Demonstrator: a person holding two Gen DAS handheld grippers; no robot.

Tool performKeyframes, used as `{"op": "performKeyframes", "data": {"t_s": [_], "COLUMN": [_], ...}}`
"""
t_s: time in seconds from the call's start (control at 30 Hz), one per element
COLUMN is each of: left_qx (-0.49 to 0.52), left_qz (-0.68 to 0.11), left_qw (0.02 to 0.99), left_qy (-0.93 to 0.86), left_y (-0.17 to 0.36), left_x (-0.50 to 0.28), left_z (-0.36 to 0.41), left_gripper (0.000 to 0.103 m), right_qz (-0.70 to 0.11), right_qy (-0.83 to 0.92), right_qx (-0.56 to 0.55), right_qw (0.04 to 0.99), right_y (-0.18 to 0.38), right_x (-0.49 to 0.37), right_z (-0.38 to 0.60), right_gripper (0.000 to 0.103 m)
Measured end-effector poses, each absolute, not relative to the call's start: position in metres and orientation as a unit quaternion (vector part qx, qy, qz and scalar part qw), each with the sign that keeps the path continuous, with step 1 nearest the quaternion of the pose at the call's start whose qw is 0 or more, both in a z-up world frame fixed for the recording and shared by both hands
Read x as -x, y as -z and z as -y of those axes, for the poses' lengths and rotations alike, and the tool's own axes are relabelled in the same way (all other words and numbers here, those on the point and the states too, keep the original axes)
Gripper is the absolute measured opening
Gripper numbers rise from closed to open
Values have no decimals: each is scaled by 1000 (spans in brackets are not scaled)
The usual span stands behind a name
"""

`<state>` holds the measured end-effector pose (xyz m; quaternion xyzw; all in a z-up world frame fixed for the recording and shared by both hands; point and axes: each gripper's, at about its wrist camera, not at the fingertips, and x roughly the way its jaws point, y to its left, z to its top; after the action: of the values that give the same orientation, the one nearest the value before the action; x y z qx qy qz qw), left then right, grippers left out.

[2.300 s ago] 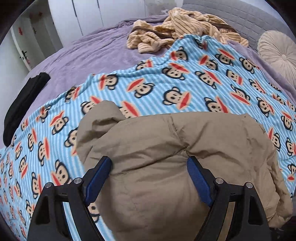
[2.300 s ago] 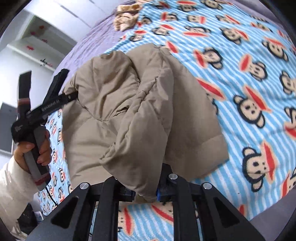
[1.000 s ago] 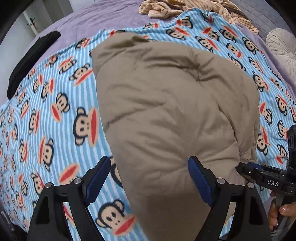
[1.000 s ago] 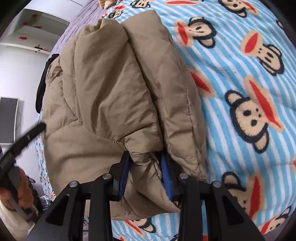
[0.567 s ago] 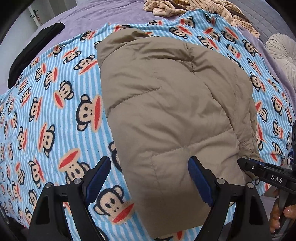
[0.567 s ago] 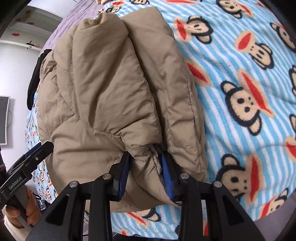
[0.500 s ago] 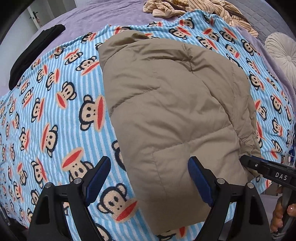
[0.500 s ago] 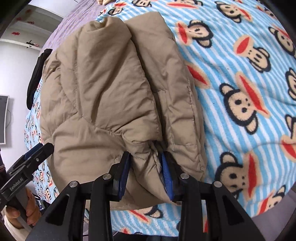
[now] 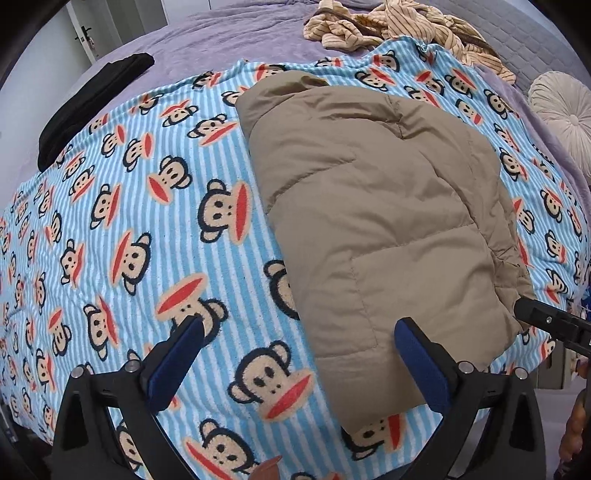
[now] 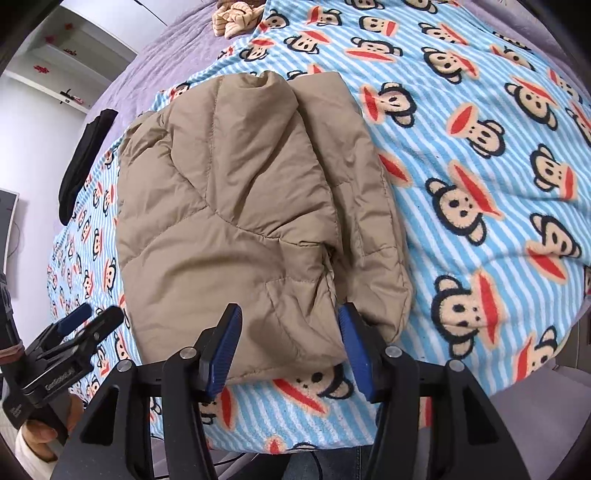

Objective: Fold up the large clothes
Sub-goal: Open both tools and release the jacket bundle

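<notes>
A tan puffer jacket [image 9: 376, 221] [image 10: 236, 206] lies folded into a long bundle on a blue striped monkey-print blanket [image 9: 122, 229] [image 10: 480, 166]. My left gripper [image 9: 299, 339] hovers above the bundle's near left edge, its jaws opening to their widest, nothing between them but blanket and the jacket's edge below. My right gripper [image 10: 290, 339] is above the jacket's near end, its jaws opening, the pads off the fabric. In the right wrist view the left gripper [image 10: 92, 319] shows at lower left, held by a hand [image 10: 44, 428].
A black garment [image 9: 92, 107] [image 10: 86, 155] lies on the purple bedspread [image 9: 221, 40] at the left. A striped beige garment [image 9: 399, 29] is heaped at the far end, a round cream cushion [image 9: 565, 118] at the right. The bed's near edge runs just under both grippers.
The right gripper let go of the jacket's end and rose, its jaws now wide apart. The left gripper drew back to the left off the jacket and opened wider. The jacket lies settled.
</notes>
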<state>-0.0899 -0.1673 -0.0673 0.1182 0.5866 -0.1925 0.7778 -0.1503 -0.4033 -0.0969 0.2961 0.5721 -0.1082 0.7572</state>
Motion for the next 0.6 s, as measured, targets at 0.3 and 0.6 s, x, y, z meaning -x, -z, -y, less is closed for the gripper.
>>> {"op": "performKeyframes", "data": {"t_s": [0.3, 0.6], "left_qx": [-103, -76], "left_qz": [-601, -620], "left_qw": [773, 769], "left_qy": [174, 137], "left_y": [72, 80], "left_x": [79, 53], "left_z": [170, 177], "left_gripper": [103, 103], "right_qz": [-582, -593], "right_qy": [94, 49], "right_qx": [-283, -257], "right_qw": [756, 761], "right_y": [89, 89], "right_x": [152, 104], "right_z": [408, 441], "right_gripper": [74, 86]}}
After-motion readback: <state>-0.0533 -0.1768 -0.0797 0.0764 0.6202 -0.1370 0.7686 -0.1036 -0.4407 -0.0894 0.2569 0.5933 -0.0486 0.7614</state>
